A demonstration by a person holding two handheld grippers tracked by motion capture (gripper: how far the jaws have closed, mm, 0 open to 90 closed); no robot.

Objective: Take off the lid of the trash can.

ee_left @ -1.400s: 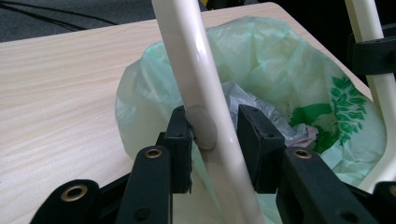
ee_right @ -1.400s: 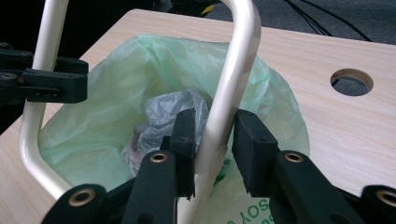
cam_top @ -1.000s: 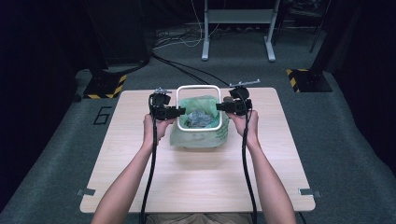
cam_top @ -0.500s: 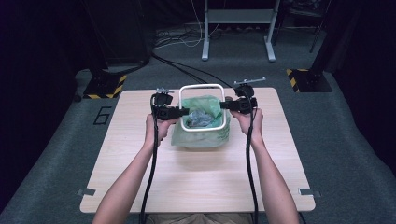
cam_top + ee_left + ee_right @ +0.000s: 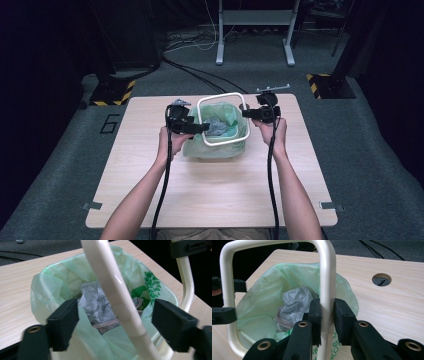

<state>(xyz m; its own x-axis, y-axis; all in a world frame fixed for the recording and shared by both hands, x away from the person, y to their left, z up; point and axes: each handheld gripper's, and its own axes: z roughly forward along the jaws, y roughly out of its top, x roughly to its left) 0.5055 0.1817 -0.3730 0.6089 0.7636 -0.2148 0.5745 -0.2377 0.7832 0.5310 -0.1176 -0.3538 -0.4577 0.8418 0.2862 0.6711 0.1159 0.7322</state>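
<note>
Cream ring frame lifted above green-bagged bin mid-tabletop; right tool clamped on its bar. Left tool has just been opening, jaws wide, bar between them untouched. Risk: one-sided hold lets frame tilt or swing, snagging the bag.

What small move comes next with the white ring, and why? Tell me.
Probably draw the left tool back off the white ring: its jaws have just been opening and stand clear of the bar, while the right tool clamps the far side above the green bag.
</note>
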